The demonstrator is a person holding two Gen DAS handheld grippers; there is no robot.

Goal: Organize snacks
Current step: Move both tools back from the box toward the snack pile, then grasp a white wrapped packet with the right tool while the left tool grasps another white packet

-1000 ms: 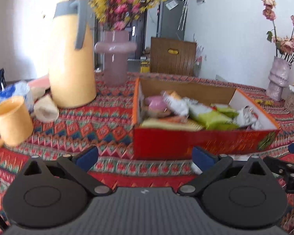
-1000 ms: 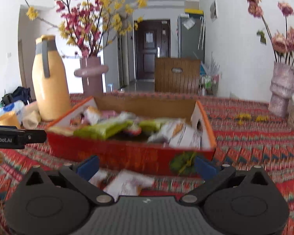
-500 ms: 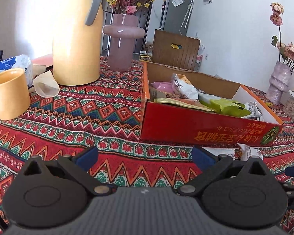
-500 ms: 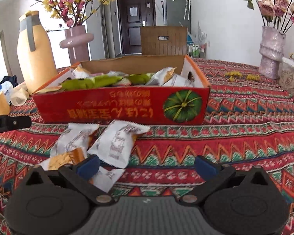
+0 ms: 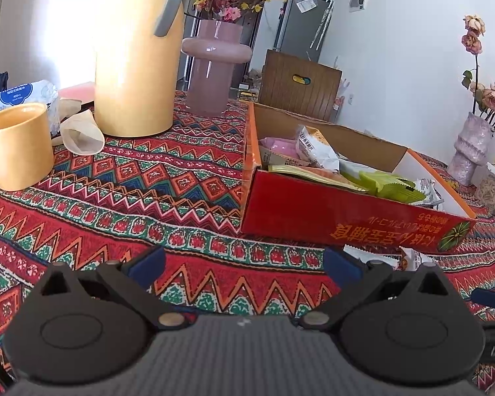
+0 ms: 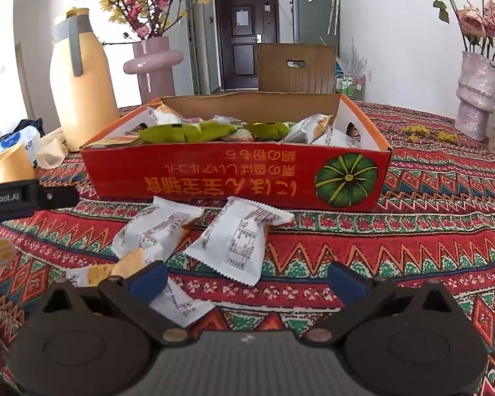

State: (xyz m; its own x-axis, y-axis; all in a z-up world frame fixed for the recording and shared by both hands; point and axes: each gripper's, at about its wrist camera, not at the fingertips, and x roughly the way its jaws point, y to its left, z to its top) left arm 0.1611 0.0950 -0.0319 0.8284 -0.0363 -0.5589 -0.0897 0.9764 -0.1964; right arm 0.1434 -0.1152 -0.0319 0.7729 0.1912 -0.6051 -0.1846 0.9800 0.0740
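A red cardboard box (image 6: 234, 178) (image 5: 346, 211) stands on the patterned tablecloth and holds green, white and pink snack packs (image 6: 188, 132) (image 5: 316, 148). Several white snack packets (image 6: 234, 244) lie loose on the cloth in front of the box; a few show at the box's near corner in the left wrist view (image 5: 373, 257). My right gripper (image 6: 247, 279) is open just short of those packets, with nothing between its fingers. My left gripper (image 5: 244, 264) is open over bare cloth to the left of the box, holding nothing.
A tall yellow thermos (image 5: 135, 52) (image 6: 82, 92), a pink vase with flowers (image 5: 214, 66), a yellow mug (image 5: 19, 148) and a crumpled paper cup (image 5: 82, 133) stand left of the box. Another vase (image 6: 475, 95) is far right. The left gripper's body (image 6: 29, 198) shows at the left edge.
Both grippers rose and now look down on the table. The loose white packets in front of the box came into fuller view. Both stayed open.
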